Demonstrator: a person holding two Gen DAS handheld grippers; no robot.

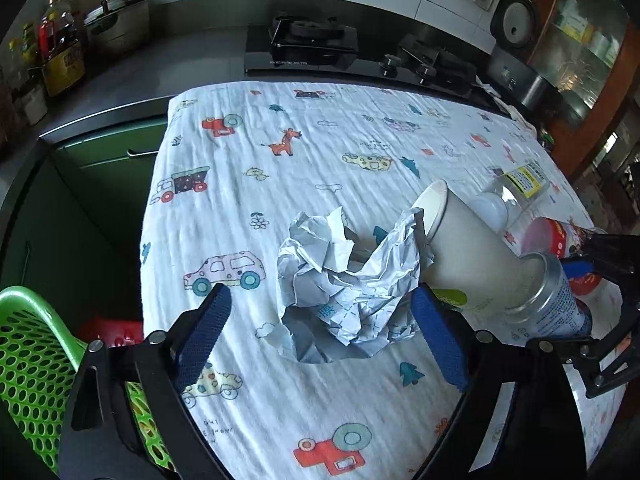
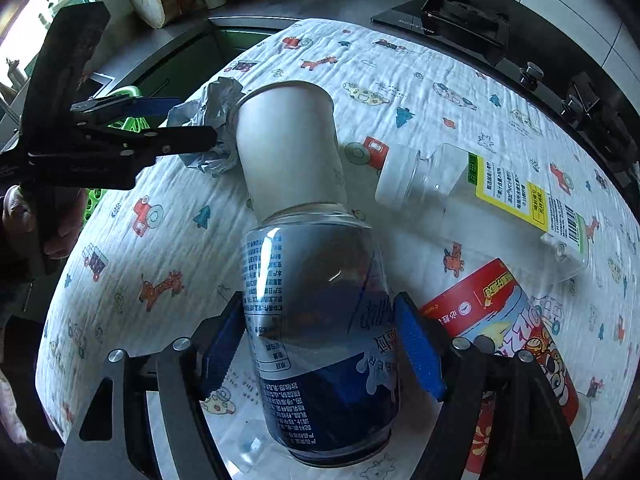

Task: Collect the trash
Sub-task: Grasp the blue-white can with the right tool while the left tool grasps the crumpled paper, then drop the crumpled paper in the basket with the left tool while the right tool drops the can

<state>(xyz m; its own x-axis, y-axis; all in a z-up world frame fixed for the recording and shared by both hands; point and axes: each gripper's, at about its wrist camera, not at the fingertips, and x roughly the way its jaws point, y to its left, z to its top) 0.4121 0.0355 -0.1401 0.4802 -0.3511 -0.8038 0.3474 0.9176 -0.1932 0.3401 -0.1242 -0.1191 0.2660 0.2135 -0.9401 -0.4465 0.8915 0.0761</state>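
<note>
The drink can (image 2: 316, 320), nearest the right wrist camera, lies on its side on the cloth-covered surface (image 2: 400, 80) with the right gripper (image 2: 320, 344) closed across its middle, blue pads pressed to both flanks. It is thin metal and looks empty, so it should be light, smooth and easy to dent; a hold across the waist, as here, seems sounder than one near the rims, where the pads could slide off. A white paper cup (image 2: 288, 148) lies at the can's 12 o'clock, its base just against the can's end, and may roll if nudged. In the left wrist view a crumpled paper (image 1: 348, 280) sits between the fingers of the left gripper (image 1: 320, 328), which stand apart on either side of it without pressing; the right-hand pad is at its edge. Paper like this is feather-light, soft and springy, so closing on the thick middle of the wad should hold better than pinching a loose flap. A clear plastic bottle (image 2: 480, 196) and a red snack tube (image 2: 508, 328) lie at the can's 2 and 4 o'clock. A green basket (image 1: 36, 360) waits at the paper's 8 o'clock, off the surface edge.
</note>
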